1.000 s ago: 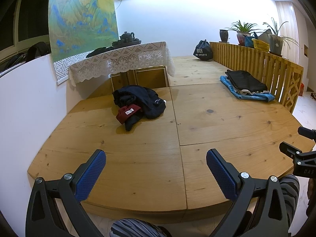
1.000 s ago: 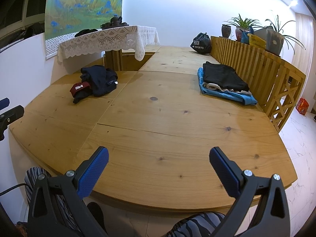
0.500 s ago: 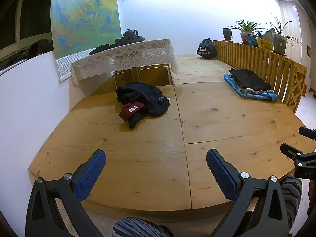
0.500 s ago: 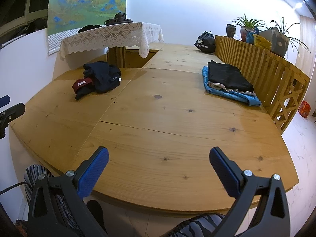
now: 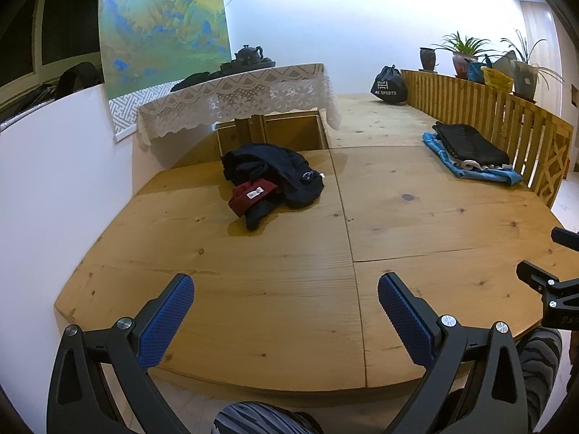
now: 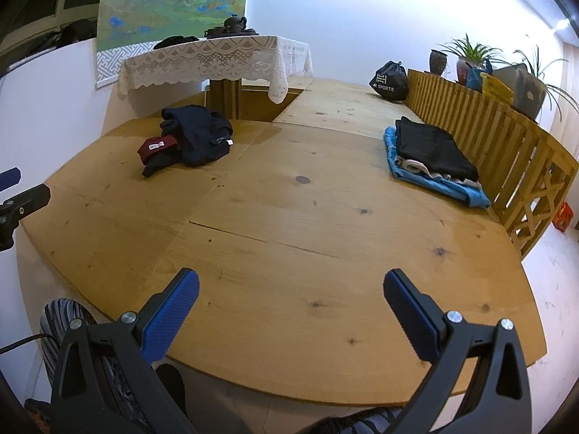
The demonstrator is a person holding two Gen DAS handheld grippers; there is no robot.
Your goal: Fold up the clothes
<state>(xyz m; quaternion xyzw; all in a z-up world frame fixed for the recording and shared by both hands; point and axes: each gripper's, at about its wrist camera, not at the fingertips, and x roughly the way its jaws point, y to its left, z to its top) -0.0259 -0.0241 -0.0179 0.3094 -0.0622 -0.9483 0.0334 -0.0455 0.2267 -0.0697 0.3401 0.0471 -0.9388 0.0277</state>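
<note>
At the bottom of the left wrist view, my left tongs (image 5: pixel 286 307) are spread wide with nothing between the blue pads. At the bottom of the right wrist view, my right tongs (image 6: pixel 291 302) are spread the same way, also empty. Both hang over the near edge of the wooden tabletop (image 5: pixel 275 289), and I judge they are held ready for a reach, since no cloth is within touch. Striped fabric on my legs (image 5: pixel 253 417) shows at the bottom edge, cut off by the frame.

The middle of the tabletop is bare planks. I take this as the working space where a garment would be spread.

Farther back, left of centre in the left wrist view, lies the crumpled heap of dark clothes (image 5: pixel 278 173) with a maroon piece (image 5: pixel 251 195) bearing a white label against its near side. This is what still needs folding. I cannot tell how many garments are in the heap, nor what kind.

At the right of the frame, beside the wooden railing (image 5: pixel 506 115), sits the folded stack (image 5: pixel 470 148): black on top, pale cloth between, blue underneath. It seems set aside there to keep finished work apart.

Beyond, in the upper middle, a lace-covered table (image 5: pixel 239 94) carries a teapot (image 5: pixel 248 52), and a black bag (image 5: pixel 389 81) rests by the far wall. The printing on the bag is too small to read fully.
</note>
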